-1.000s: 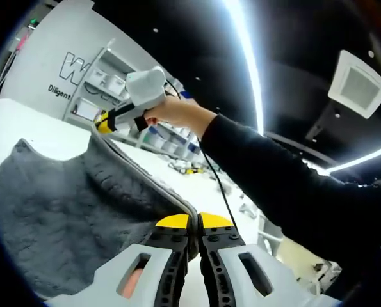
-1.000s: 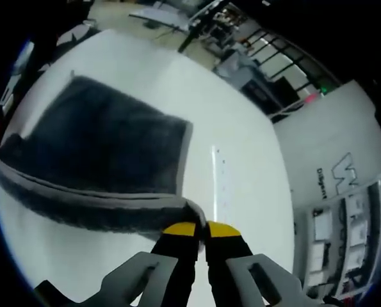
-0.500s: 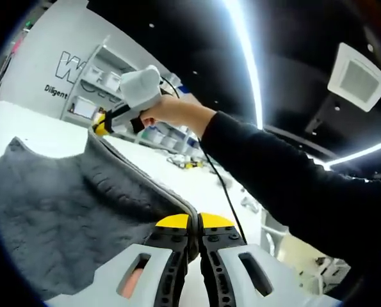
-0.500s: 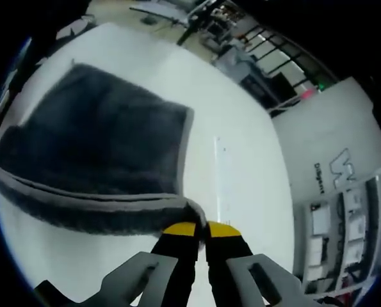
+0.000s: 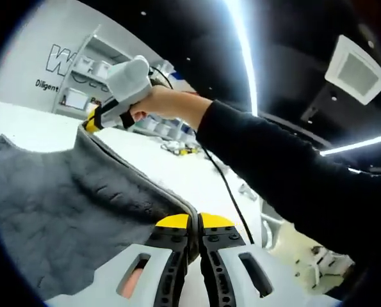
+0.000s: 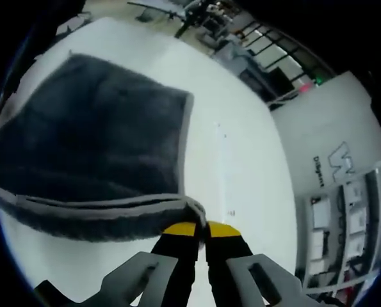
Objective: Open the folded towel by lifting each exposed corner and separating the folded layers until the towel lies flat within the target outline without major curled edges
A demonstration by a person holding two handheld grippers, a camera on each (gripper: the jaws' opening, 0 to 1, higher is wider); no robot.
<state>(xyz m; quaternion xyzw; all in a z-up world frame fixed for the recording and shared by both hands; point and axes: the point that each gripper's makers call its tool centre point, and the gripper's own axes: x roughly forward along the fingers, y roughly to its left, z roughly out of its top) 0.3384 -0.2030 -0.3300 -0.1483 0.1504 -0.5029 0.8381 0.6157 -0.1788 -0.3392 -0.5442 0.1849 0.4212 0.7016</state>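
The dark grey towel [image 5: 68, 211] hangs lifted between both grippers, its bound top edge stretched from one to the other. My left gripper [image 5: 194, 222] is shut on one corner of that edge. In the left gripper view the right gripper [image 5: 91, 121], held by a hand with a black sleeve [image 5: 286, 185], pinches the far corner. In the right gripper view my right gripper [image 6: 200, 228] is shut on a towel corner, and the rest of the towel [image 6: 94, 141] spreads over the white table [image 6: 241, 166] below.
A thin line [image 6: 221, 166] marks the table to the right of the towel. White shelving with bins [image 5: 81, 89] stands against the wall behind the table, and a black cable [image 5: 225, 192] trails from the right gripper.
Both grippers keep their hold on the corners. In the left gripper view the right gripper has drifted left and a little down, and more of the towel lies spread on the table.
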